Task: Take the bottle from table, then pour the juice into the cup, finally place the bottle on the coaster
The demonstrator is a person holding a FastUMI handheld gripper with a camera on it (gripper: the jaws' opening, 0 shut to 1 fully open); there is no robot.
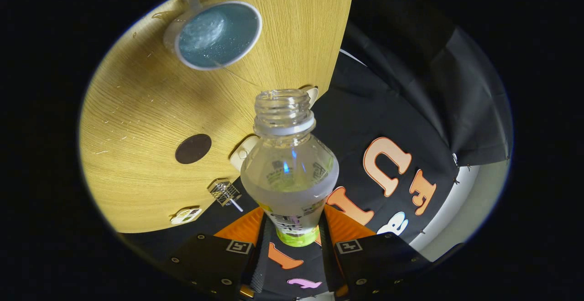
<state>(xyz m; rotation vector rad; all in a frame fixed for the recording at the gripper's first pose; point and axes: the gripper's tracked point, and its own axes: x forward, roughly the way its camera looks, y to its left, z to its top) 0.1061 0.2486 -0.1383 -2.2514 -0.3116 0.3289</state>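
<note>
Wooden table [137, 109] appears tilted, since the gripper is rolled over for pouring. Cup [218, 35] stands well beyond the bottle mouth and already holds liquid with bubbles; judged mid-pour or just ending. Bottle [289, 168], uncapped, is clamped between both fingers low on its body, so the neck stays free. Gripper [292, 241] clenched on it. Dark round coaster [193, 148] lies near, between cup and fingers, unoccupied.
</note>
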